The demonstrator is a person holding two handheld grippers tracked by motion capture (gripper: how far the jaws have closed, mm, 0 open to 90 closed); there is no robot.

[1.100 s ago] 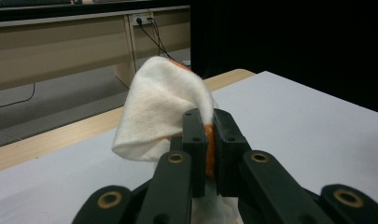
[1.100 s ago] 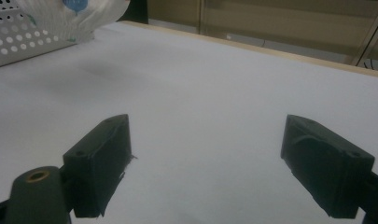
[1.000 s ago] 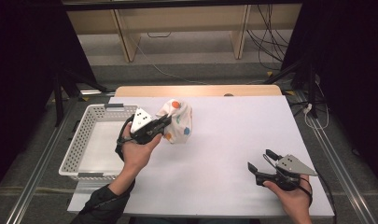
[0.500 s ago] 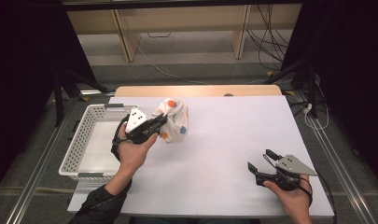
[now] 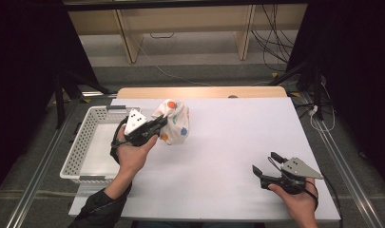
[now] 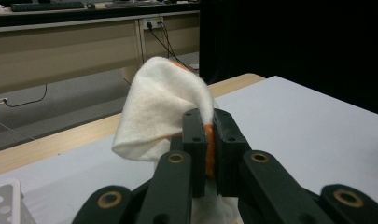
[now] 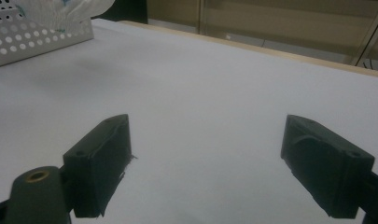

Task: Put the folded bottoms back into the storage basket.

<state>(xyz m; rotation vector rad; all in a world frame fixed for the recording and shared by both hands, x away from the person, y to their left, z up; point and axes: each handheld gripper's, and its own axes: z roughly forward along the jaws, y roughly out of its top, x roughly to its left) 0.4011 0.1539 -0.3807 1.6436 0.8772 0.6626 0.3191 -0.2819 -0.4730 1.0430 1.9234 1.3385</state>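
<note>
Your left gripper [image 5: 158, 124] pinches the white cloth with coloured dots [image 5: 177, 124] near the worktop's far left corner, beside the white perforated basket [image 5: 78, 151]. Thin bite: it could slip. Right gripper [image 5: 266, 164] idles, jaws spread.

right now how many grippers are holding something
1. The left gripper is clamped on the white spotted cloth, lifted beside the basket. The right gripper sits open and empty near the table's front right corner.
</note>
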